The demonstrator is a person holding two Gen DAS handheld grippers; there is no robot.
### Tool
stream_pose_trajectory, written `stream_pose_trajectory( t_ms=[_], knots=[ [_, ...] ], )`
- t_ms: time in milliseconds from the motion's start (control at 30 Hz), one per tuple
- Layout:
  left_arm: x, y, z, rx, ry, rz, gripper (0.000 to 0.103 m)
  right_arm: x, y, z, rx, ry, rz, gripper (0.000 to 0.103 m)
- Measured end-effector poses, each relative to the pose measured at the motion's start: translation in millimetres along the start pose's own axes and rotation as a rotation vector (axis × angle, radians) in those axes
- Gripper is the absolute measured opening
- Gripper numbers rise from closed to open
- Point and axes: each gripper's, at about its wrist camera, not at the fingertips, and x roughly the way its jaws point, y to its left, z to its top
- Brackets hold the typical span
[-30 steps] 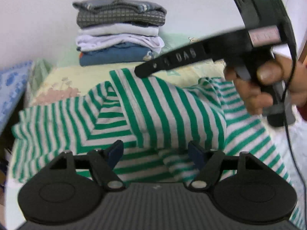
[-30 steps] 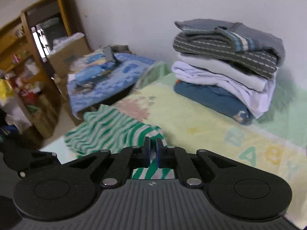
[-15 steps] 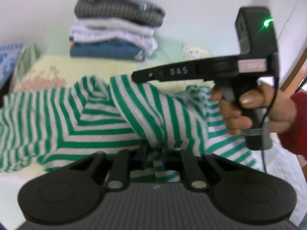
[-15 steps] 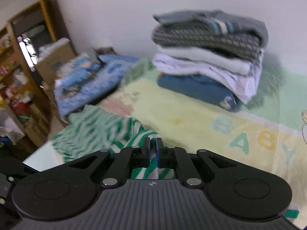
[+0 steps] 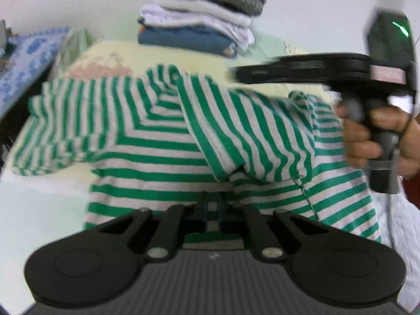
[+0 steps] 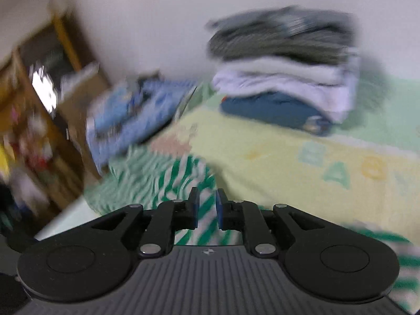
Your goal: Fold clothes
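A green-and-white striped shirt (image 5: 162, 131) lies bunched on the yellow baby mat (image 5: 110, 52). My left gripper (image 5: 212, 204) is shut on the shirt's near fold. My right gripper, seen from the side in the left wrist view (image 5: 302, 71), hovers over the shirt's far right part. In its own blurred view the right gripper (image 6: 206, 204) has its pads a narrow gap apart with striped cloth (image 6: 183, 178) between and below them; whether it still grips the cloth is unclear.
A stack of folded clothes (image 5: 202, 13) stands at the back against the wall; it also shows in the right wrist view (image 6: 283, 73). A blue patterned cloth (image 6: 136, 115) and a wooden shelf (image 6: 39, 99) are at the left.
My left gripper closed on the shirt's near fold and lifted it. My right gripper moved right over the shirt, and its pads parted slightly.
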Motion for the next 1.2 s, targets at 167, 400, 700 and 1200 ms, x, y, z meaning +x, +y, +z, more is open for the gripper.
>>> stream_pose_trajectory(
  t_ms=[167,400,700,1200],
  knots=[
    [-26,-12,8,0.018,-0.110,-0.001,0.005,-60,-29,-23,-0.020,-0.001,-0.209,0.015],
    [47,-44,15,0.115,-0.025,0.061,0.024,-62,-67,-45,0.048,-0.013,-0.426,0.000],
    [54,-19,7,0.126,0.002,0.081,0.053,-112,-28,-79,0.150,0.056,-0.201,0.012],
    [28,4,-5,0.190,0.036,-0.069,0.040,-165,143,-183,0.055,0.202,-0.334,0.022]
  ],
)
